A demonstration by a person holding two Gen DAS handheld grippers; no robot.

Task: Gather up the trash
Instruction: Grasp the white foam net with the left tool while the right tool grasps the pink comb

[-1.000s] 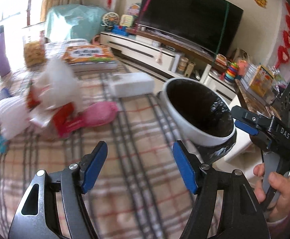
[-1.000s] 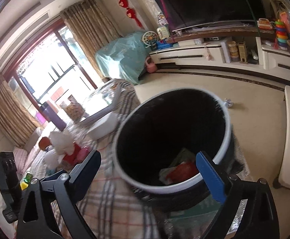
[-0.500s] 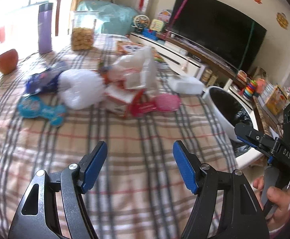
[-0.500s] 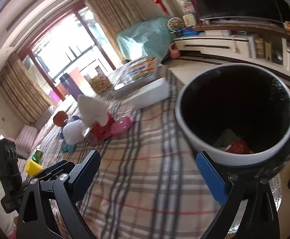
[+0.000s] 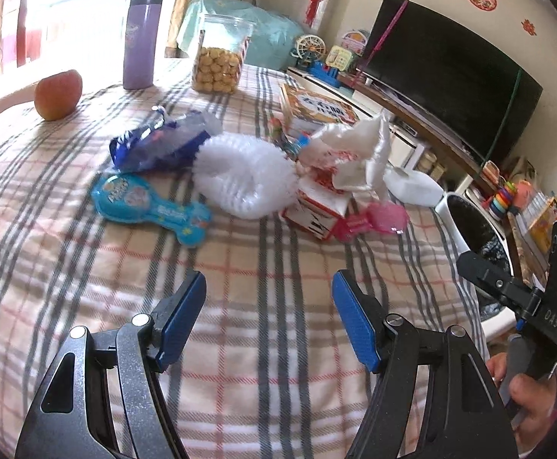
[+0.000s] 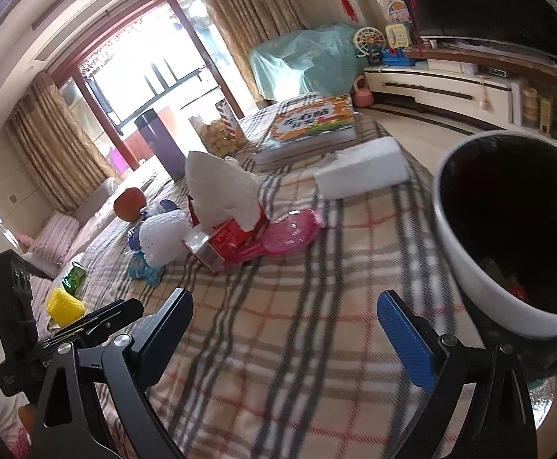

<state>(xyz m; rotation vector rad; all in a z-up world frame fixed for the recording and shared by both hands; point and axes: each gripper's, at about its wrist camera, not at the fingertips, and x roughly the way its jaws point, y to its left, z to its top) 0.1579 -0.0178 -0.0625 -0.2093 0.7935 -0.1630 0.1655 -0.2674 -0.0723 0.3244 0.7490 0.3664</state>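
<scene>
A pile of trash lies mid-table: a white foam net [image 5: 246, 176], a blue snack wrapper [image 5: 159, 143], a turquoise blister pack [image 5: 150, 208], a red-and-white carton [image 5: 318, 210] with crumpled white paper [image 5: 354, 153], and a pink plastic pack [image 5: 377, 220]. The pile also shows in the right wrist view, with the carton [image 6: 224, 239] in its middle. A white trash bin [image 6: 507, 229] with a black liner stands at the table's right edge and holds some trash. My left gripper [image 5: 268, 317] is open and empty, short of the pile. My right gripper [image 6: 297, 329] is open and empty beside the bin.
On the plaid tablecloth [image 5: 263, 267] stand an apple [image 5: 58, 93], a purple flask [image 5: 140, 38], a cookie jar [image 5: 221, 57], a book [image 5: 316, 109] and a white box [image 6: 360, 174]. A yellow object [image 6: 64, 306] and a green one lie at the left. A TV unit stands behind.
Both grippers have swung left, away from the bin and toward the trash pile. The bin has slid to the right edge of both views. Both stay open and empty.
</scene>
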